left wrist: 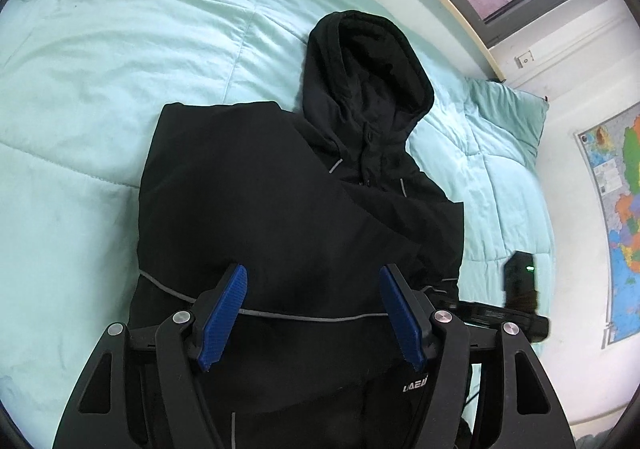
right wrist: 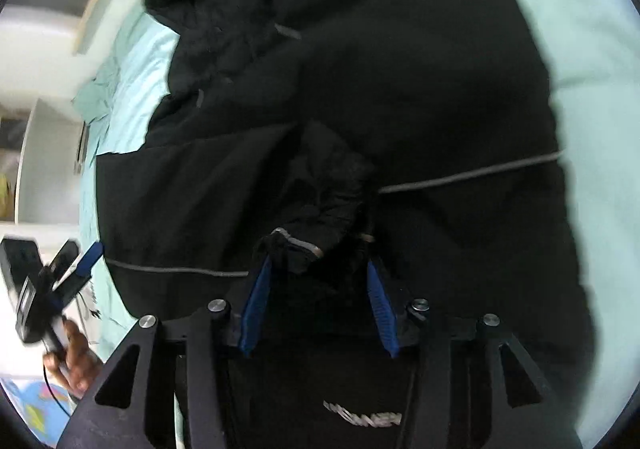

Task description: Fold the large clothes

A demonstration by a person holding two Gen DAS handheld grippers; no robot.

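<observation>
Jacket (left wrist: 280, 209) lying lengthwise toward hood (left wrist: 368, 65); cuff (right wrist: 296, 245) bunching just ahead of right gripper (right wrist: 316, 269), jaws parted; left gripper (left wrist: 312, 281) hovering, spread and empty.

Bright window daylight; right wrist view motion-blurred.

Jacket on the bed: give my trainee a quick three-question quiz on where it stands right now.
1. True or false: the jacket lies on a red blanket.
2. Which part points toward the pillow: A hem, B hood, C cuff?
3. What lies between the right gripper's jaws?

Key: 1 false, the quilt is pale green. 2 B. 3 the cuff, jaws not pressing it.
</observation>
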